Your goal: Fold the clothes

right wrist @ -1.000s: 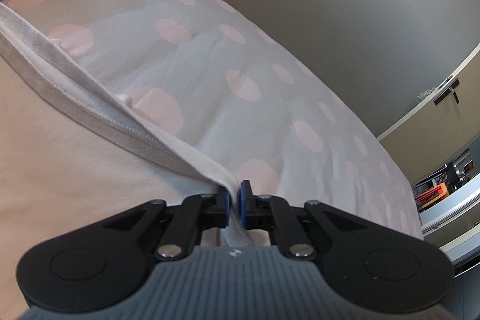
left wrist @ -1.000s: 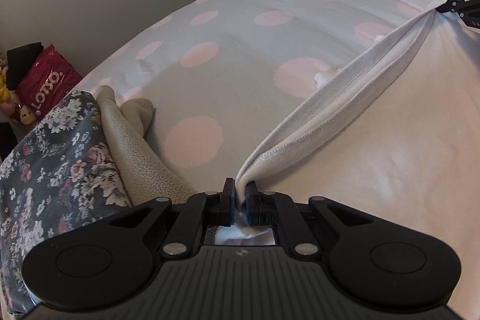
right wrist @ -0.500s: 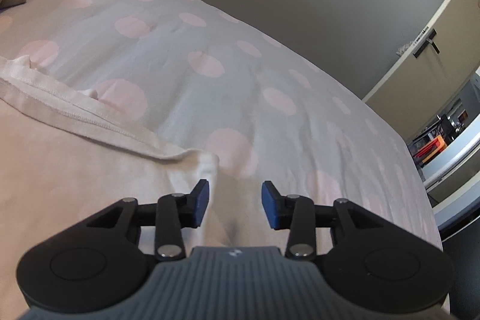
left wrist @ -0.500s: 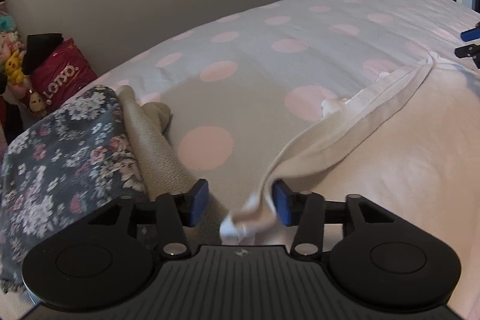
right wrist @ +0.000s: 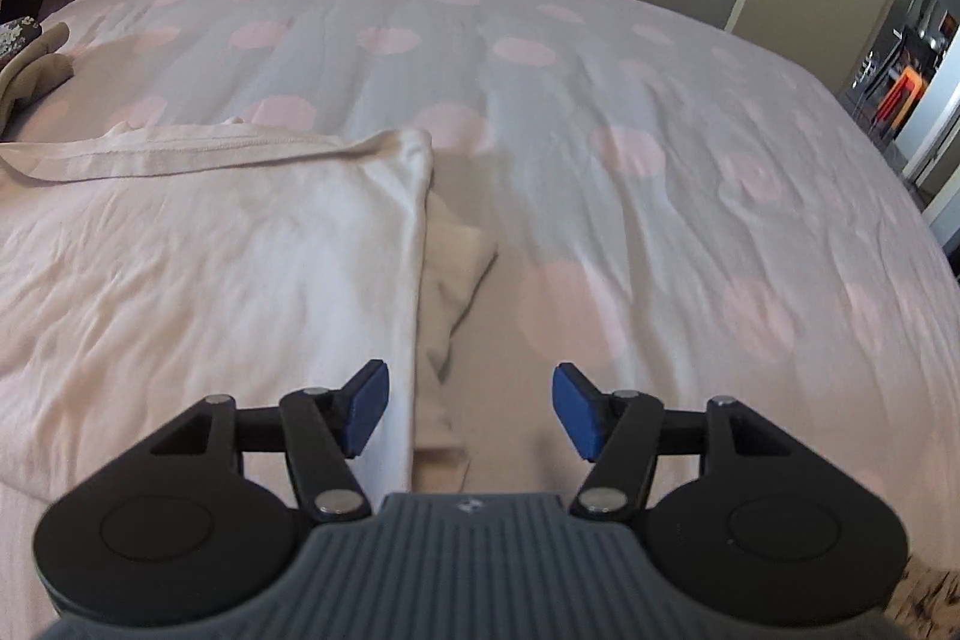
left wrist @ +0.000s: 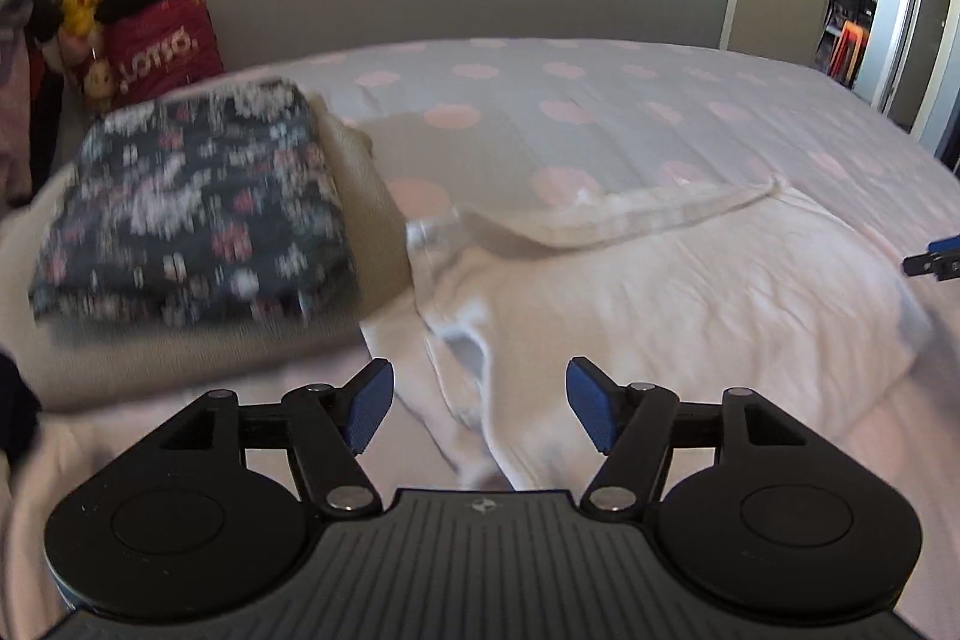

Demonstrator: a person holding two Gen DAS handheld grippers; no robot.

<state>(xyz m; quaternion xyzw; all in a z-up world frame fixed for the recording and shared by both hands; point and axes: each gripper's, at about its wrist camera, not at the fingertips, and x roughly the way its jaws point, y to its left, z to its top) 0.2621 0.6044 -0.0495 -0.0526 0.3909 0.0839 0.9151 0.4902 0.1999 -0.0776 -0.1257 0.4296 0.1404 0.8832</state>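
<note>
Right wrist view showed the bed [right wrist: 600,58] under polka-dot bedding, with the shirt [right wrist: 210,250] spread flat on it, hem band along the far edge. I judged it light, soft and limp, best pinched at hem corners. My left gripper [left wrist: 480,412] and right gripper [right wrist: 468,412] hovered low over its near edges, jaws wide, holding nothing.

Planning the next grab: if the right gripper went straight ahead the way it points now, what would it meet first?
Probably the pale garment: its right edge and the beige flap lie between the open right gripper fingers. Depth is unclear; beyond lies only the polka-dot bedcover.
</note>
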